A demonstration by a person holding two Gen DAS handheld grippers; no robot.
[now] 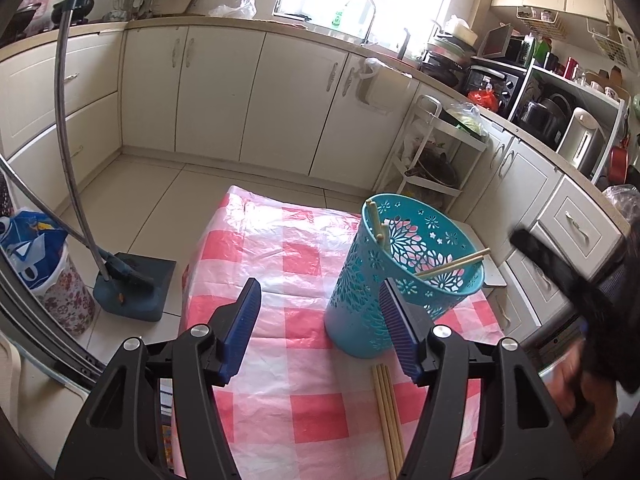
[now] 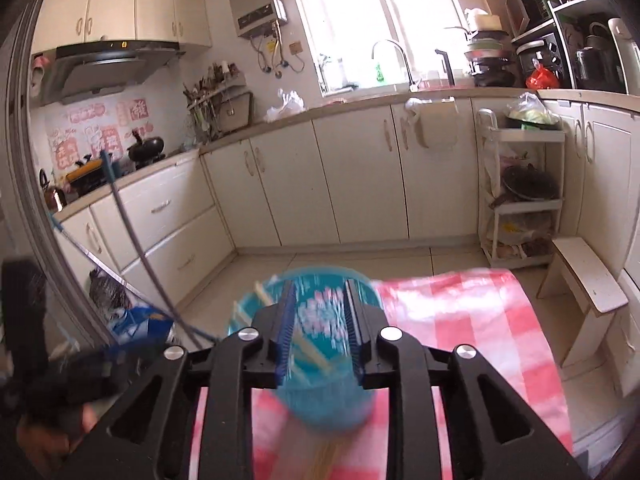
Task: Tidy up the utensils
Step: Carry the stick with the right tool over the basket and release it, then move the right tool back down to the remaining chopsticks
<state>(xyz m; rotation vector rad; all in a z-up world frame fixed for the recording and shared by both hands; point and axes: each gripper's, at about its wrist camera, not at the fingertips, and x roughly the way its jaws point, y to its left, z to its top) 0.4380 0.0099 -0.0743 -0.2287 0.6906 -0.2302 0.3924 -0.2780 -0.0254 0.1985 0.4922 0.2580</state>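
Observation:
A teal perforated basket [image 1: 360, 304] stands on the red-and-white checked tablecloth [image 1: 280, 248]. Two chopsticks [image 1: 378, 220] lean at its far rim and another chopstick [image 1: 452, 266] rests across its right rim. Three more chopsticks [image 1: 386, 412] lie on the cloth just in front of the basket. My left gripper [image 1: 320, 292] is open and holds nothing, its right finger just in front of the basket. My right gripper [image 2: 320, 286] hovers over the blurred basket [image 2: 320, 400] with its jaws apart and nothing pinched. A chopstick [image 2: 312, 354] inside the basket shows through the gap.
A broom and dustpan [image 1: 132, 280] and a lined bin [image 1: 40, 264] stand on the floor left of the table. A white trolley [image 1: 436, 152] and a white stool [image 2: 588, 276] sit beyond the table's right side. Cabinets line the walls.

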